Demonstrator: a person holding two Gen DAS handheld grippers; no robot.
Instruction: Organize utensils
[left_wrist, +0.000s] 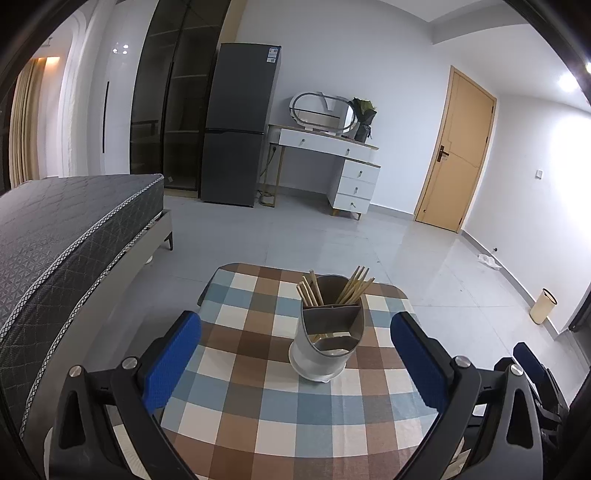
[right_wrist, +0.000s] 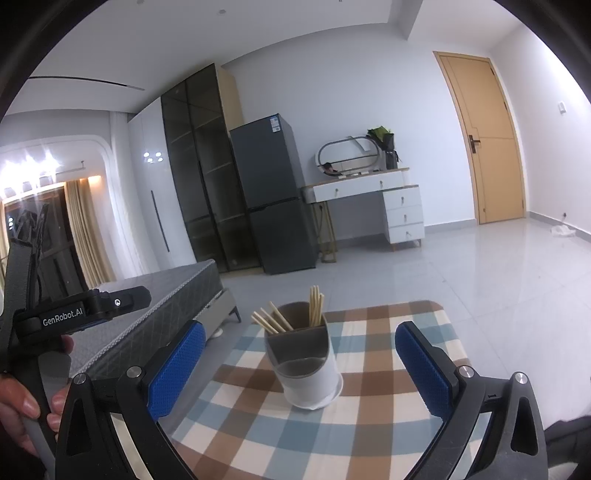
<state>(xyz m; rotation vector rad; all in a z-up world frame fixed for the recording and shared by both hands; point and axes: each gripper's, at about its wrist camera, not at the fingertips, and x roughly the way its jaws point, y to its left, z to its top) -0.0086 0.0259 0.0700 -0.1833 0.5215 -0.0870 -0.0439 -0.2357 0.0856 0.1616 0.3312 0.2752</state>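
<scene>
Both grippers hang level above the near edge of the checkered bench (left_wrist: 236, 354). The left hand-held gripper (left_wrist: 295, 363) and right hand-held gripper (right_wrist: 300, 363) are spread wide, empty. The utensil holder (left_wrist: 327, 345) stands mid-bench with chopsticks (left_wrist: 352, 286) in its far compartments. Only the right view shows the person's hand (right_wrist: 26, 402) – gripping the left handle.

Both wrists near – facing holder (left_wrist: 327, 332) (shared).

Ahead of you, past the pale tiled floor (left_wrist: 332, 236), stand a dark fridge (left_wrist: 240, 122), a white vanity desk (left_wrist: 332, 162) with an oval mirror (left_wrist: 321, 112), and a closed wooden door (left_wrist: 458, 155), with a grey bed (left_wrist: 66, 229) at your left.
</scene>
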